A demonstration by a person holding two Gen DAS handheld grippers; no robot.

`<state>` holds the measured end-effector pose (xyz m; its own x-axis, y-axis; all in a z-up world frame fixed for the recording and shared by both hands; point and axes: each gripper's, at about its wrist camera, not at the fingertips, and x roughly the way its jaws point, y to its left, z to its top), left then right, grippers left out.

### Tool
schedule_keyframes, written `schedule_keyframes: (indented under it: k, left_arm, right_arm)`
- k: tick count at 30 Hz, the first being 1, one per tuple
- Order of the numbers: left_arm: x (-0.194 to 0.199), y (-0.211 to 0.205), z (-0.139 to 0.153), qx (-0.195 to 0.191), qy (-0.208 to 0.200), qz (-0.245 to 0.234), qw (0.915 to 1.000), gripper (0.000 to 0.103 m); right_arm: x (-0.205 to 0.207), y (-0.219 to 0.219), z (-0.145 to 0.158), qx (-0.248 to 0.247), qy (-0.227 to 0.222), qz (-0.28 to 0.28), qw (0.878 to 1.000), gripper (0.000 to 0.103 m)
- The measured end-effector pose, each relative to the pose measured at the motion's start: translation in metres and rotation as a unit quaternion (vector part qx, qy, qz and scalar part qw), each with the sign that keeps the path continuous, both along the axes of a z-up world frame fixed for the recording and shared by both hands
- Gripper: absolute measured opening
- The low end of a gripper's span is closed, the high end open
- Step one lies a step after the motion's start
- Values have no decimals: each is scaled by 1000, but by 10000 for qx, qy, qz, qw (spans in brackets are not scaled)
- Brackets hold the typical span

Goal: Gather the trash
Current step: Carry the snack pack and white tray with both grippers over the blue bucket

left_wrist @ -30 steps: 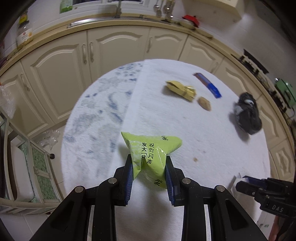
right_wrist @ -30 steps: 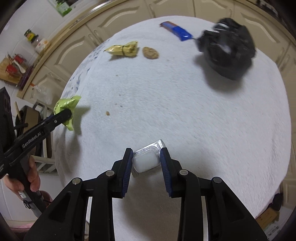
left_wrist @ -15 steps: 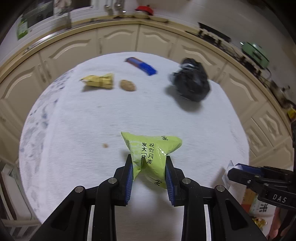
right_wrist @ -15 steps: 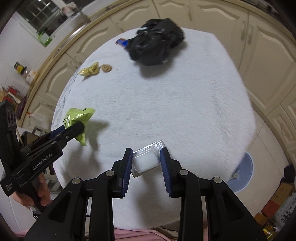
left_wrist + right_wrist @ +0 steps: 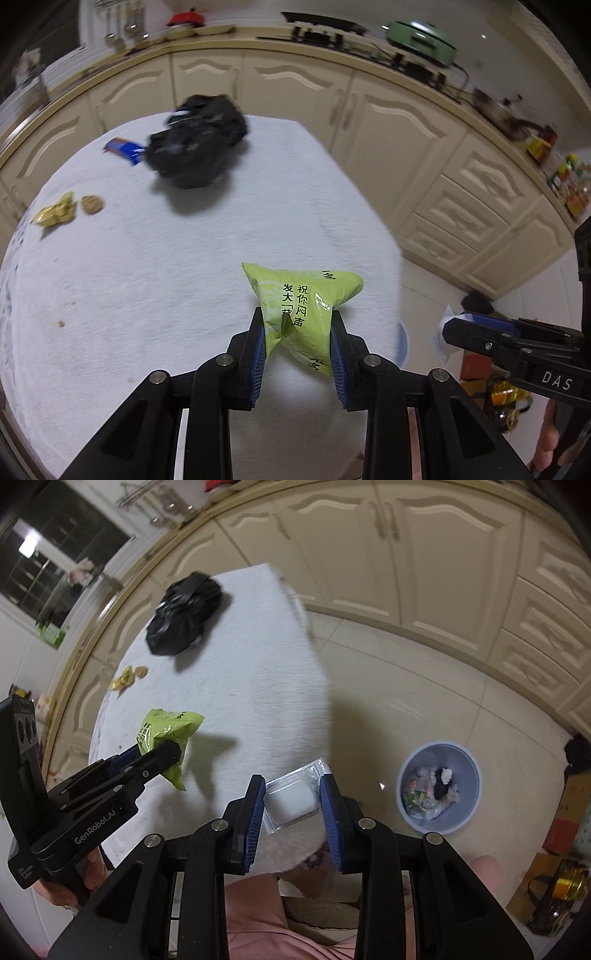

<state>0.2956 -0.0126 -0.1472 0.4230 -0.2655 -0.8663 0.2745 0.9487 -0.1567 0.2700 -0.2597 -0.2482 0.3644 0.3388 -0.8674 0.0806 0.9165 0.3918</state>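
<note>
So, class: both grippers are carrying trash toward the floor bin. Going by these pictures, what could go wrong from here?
1. The right gripper pinches the clear blister pack by its edges only; the smooth plastic might slip out before reaching the bin.
2. The left gripper holds the green wrapper over the table, far from the bin, so an early release would miss.
3. The black bag, gold wrapper, blue wrapper and cookie could be forgotten.

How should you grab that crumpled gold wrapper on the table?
Pinch the gold wrapper across its narrow middle, coming straight down from above. It lies flat and long on the white table, and the cookie sits close beside one end, so a sideways approach would likely bump it.
</note>
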Motion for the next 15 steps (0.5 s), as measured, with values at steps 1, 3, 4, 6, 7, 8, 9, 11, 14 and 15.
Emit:
schedule_keyframes:
  k: [1,3,4,6,7,8,9,11,14,15]
  left_arm:
    - [2,-9,-1,12,8,-74,10000,27]
    - [6,-30,-4,35,36,-269,9996,27]
    - [7,-38,-6,44,45,-339,9994,27]
    - [9,-58,-9,72,63,-511,9986,27]
    - [12,-67,-11,85,72,-572,9983,27]
    - [15,-75,-13,93,82,-638,9979,27]
    - [17,-85,-16,96,97,-709,9974,27]
    - [21,-104,-21,116,147,-885,9959,27]
    - [30,-129,-30,149,223,-1087,9937,27]
    - [32,-138,-33,160,251,-1155,9929,27]
  right_arm:
    - [-4,-9,0,9,0,-83,10000,31]
    - [-11,-28,-1,19,6,-247,9997,31]
    - [-16,-41,-1,39,16,-368,9993,31]
    - [-22,-57,-3,67,32,-523,9986,31]
    - [-25,-67,-5,84,44,-616,9981,31]
    - [-29,-78,-7,100,60,-724,9973,31]
    - [-33,-88,-9,109,86,-822,9965,31]
    - [-39,-104,-12,120,133,-988,9949,31]
    - [-49,-126,-16,128,187,-1185,9927,31]
    - [-53,-134,-18,128,207,-1267,9916,31]
